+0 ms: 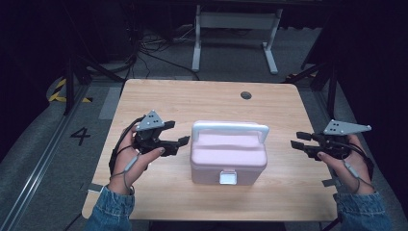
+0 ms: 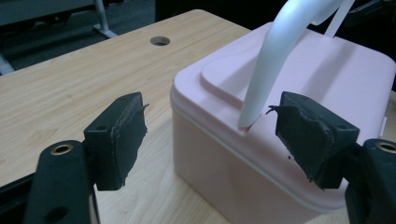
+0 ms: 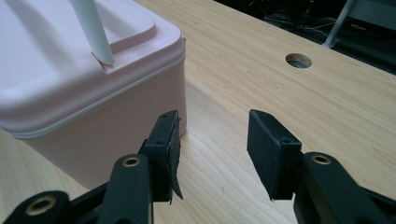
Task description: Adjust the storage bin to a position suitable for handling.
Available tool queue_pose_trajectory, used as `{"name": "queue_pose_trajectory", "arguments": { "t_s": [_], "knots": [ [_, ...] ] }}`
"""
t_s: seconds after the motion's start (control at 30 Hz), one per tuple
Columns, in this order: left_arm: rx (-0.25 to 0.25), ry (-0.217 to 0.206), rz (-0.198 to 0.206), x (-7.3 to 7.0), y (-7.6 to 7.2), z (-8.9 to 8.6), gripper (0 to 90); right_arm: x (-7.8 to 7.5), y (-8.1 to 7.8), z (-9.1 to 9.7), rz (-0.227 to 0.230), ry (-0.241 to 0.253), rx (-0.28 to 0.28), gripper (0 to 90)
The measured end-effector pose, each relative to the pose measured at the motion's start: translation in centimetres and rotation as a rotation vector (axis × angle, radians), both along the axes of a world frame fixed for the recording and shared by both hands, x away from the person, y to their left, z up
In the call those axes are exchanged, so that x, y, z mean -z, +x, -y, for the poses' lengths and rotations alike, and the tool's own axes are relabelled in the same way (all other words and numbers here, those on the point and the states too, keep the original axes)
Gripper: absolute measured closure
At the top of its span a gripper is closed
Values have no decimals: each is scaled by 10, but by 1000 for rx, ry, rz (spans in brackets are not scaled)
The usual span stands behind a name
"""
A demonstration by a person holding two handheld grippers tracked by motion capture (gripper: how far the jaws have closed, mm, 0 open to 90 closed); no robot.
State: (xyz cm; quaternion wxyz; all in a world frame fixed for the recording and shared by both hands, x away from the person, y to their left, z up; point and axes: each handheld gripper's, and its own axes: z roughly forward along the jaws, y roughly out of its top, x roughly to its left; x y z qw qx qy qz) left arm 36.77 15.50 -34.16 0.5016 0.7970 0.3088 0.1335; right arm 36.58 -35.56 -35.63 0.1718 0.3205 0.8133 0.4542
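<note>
A pink lidded box (image 1: 228,159) with a white carry handle (image 1: 230,128) raised upright and a white front latch (image 1: 227,178) stands in the middle of the wooden table (image 1: 159,101). My left gripper (image 1: 179,137) is open just left of the box, its jaws pointing at the box's left side. In the left gripper view its jaws (image 2: 208,140) frame the box's corner (image 2: 289,93) and the foot of the handle (image 2: 275,60) without touching. My right gripper (image 1: 294,141) is open a short way right of the box; its jaws (image 3: 212,149) hold nothing, with the box (image 3: 70,79) to their left.
A round cable hole (image 1: 246,95) is in the table's far right part. Beyond the table stand a white frame (image 1: 235,33) and loose cables on the grey floor. Dark stands flank the table on both sides.
</note>
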Motion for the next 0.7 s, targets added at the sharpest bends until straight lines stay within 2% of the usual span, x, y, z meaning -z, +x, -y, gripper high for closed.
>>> {"name": "queue_pose_trajectory", "arguments": {
  "t_s": [0.17,0.33,0.4,0.5,0.6,0.7],
  "knots": [
    [27,7,27,-2,3,15,278,1,-3,2,-5,-2,8,553],
    [45,-17,34,0,6,24,295,3,-5,3,-6,-3,15,554],
    [48,-15,49,1,8,27,314,3,-5,3,-7,-6,15,554],
    [51,-25,44,4,10,34,382,4,-6,3,-9,-6,16,554],
    [78,-24,38,9,13,44,462,5,-7,4,-12,-11,18,554],
    [83,-24,30,11,14,47,475,4,-7,4,-10,-10,18,554]
  ]
}}
